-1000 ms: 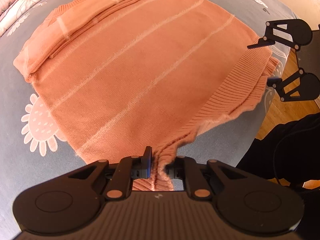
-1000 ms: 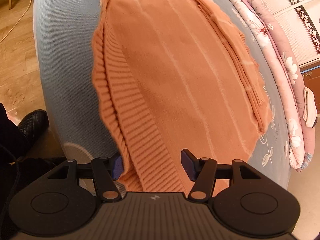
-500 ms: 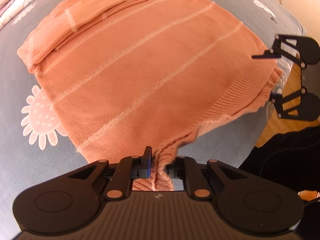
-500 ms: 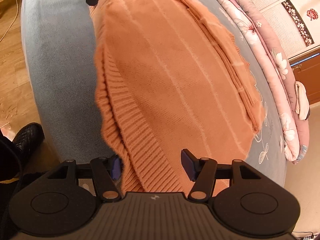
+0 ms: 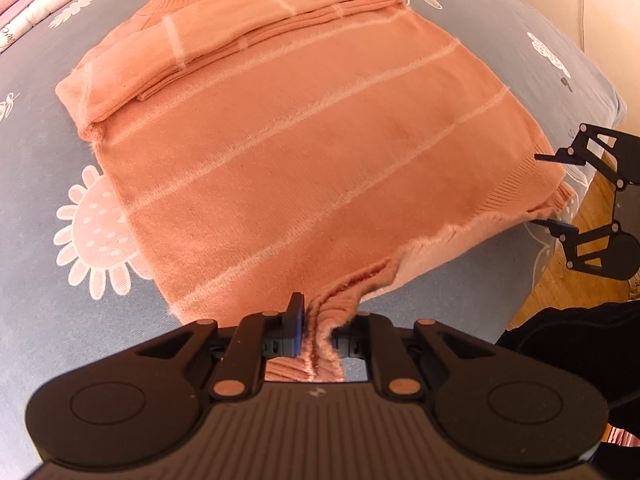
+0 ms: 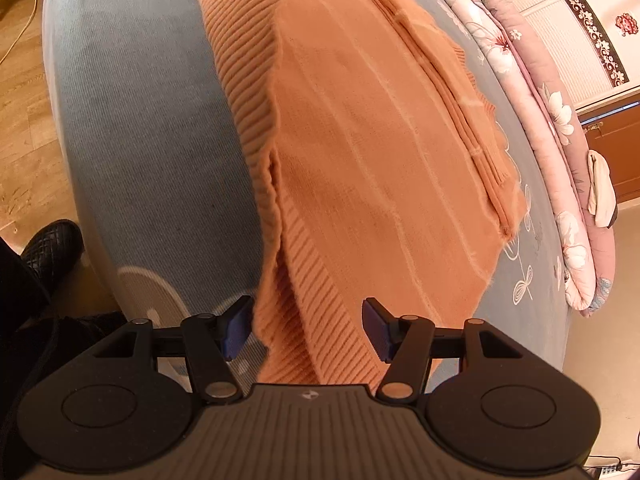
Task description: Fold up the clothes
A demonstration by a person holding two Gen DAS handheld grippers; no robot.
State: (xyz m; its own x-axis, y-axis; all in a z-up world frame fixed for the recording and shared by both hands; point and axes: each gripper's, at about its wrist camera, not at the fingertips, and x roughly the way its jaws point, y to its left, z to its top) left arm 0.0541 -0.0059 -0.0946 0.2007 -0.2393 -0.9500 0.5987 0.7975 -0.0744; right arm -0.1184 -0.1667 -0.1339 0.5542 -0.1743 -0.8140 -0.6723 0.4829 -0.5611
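Note:
An orange knit sweater (image 5: 304, 152) with pale stripes lies flat on the grey-blue bed sheet (image 5: 52, 312), its sleeves folded across the top (image 5: 224, 40). My left gripper (image 5: 320, 328) is shut on one corner of the ribbed hem, which bunches up between its pads. In the left wrist view my right gripper (image 5: 546, 190) stands at the other hem corner by the bed edge. Its fingers are apart, one above and one below the cloth. In the right wrist view the ribbed hem (image 6: 312, 320) lies between the spread jaws of the right gripper (image 6: 308, 330), and the pads do not press it.
The hem runs along the bed's edge (image 6: 160, 200), with wooden floor (image 6: 24, 128) below. A person's black shoe (image 6: 52, 244) and dark trousers stand by the bed. A rolled pink floral quilt (image 6: 560, 132) lies along the far side.
The left wrist has rolled a little, so the sweater looks turned. In the left view the right gripper sits lower and nearer the hem corner. Neither gripper's opening has changed.

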